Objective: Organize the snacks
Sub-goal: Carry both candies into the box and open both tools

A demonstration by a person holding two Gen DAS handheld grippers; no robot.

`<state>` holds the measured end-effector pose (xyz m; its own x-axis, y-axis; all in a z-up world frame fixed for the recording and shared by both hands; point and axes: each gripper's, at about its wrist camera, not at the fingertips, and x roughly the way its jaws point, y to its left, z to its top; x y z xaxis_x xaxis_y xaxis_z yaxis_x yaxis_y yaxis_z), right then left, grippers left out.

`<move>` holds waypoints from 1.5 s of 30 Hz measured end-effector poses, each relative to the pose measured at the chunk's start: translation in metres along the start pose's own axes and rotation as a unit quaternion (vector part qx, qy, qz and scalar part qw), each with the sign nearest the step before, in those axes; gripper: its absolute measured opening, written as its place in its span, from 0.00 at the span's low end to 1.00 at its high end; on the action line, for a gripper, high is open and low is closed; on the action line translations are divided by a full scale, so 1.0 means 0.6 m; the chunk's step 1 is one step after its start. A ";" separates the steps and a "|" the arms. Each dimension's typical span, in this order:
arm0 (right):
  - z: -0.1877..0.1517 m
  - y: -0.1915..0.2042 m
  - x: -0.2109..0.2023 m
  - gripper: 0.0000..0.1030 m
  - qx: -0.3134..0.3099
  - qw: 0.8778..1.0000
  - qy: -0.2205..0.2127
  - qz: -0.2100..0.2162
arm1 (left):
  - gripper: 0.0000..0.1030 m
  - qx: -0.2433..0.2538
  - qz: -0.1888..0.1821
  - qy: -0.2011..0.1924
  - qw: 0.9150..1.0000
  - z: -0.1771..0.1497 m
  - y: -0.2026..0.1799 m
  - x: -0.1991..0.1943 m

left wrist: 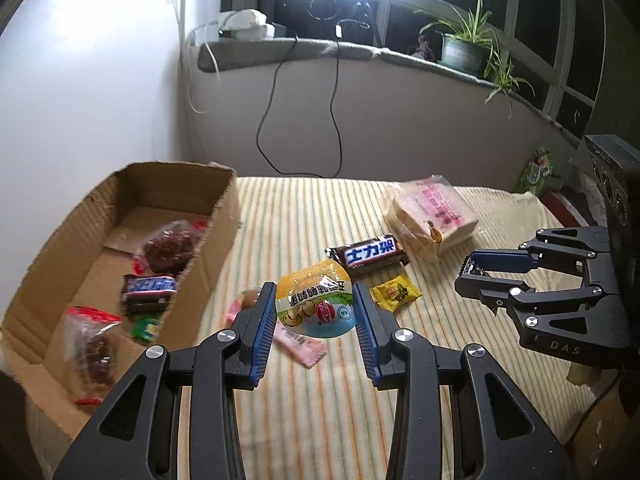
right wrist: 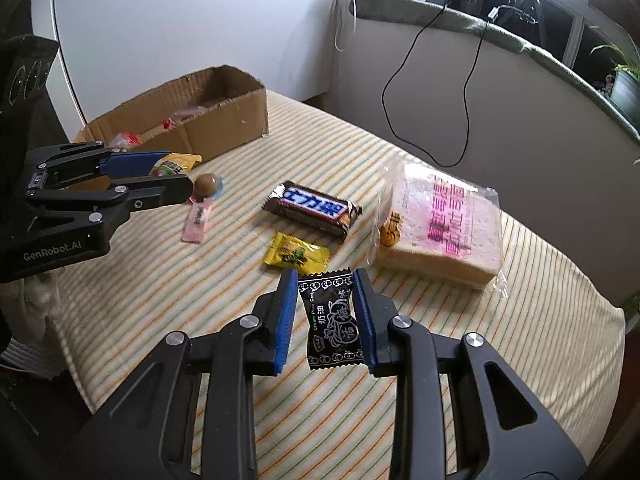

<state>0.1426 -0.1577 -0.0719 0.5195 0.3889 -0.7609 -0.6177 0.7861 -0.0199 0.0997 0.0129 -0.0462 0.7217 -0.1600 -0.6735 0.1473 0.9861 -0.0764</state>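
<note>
Left gripper (left wrist: 316,306): closed on a round yellow, white and blue snack pouch (left wrist: 316,305), which is pinched between the blue pads and held clear above the striped cloth (left wrist: 312,400) covering the table. Right gripper (right wrist: 326,316): closed on a small black plum candy (right wrist: 334,322), which is clamped upright between the pads and lifted off the cloth. Cardboard box (left wrist: 224,220): set at the left end of the table, open-topped; inside are seen two clear packets of dark dried fruit (left wrist: 170,246), a Snickers bar (left wrist: 150,290) and a small green-wrapped item (left wrist: 145,327). Second Snickers bar (right wrist: 314,212): laid flat on the cloth near the middle of the table. Yellow candy packet (right wrist: 297,255): laid just in front of that bar, apart from it. Bagged sliced bread (right wrist: 444,232): placed to the right of the bar, in clear wrap with pink print. Pink candy stick (right wrist: 196,222): laid on the cloth beside a round brown sweet (right wrist: 206,185), both near the box. Behind the table a window ledge (left wrist: 360,54) is seen, with a potted plant (left wrist: 464,46) on it and black cables (left wrist: 272,120) hanging down the wall.
</note>
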 end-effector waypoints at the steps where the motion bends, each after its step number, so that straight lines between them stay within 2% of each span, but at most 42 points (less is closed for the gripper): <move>1: 0.002 0.002 -0.003 0.28 -0.001 1.000 -0.002 0.000 | 0.35 -0.002 0.003 -0.004 1.000 0.001 0.005 -0.006; 13: 0.062 0.053 -0.012 0.28 -0.018 0.999 -0.030 0.013 | 0.35 -0.036 0.045 -0.027 0.998 0.003 0.095 -0.053; 29: 0.172 0.160 0.039 0.28 -0.061 0.995 -0.053 0.058 | 0.35 -0.084 0.101 -0.029 0.991 -0.010 0.229 -0.065; 45: 0.250 0.248 0.117 0.28 -0.083 0.989 -0.045 0.111 | 0.35 -0.096 0.117 -0.021 0.988 -0.012 0.279 -0.053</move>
<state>0.1757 0.0587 -0.0312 0.4072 0.5900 -0.6972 -0.8066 0.5905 0.0286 0.0964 0.1835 -0.0428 0.7491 0.0754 -0.6581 -0.1554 0.9858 -0.0639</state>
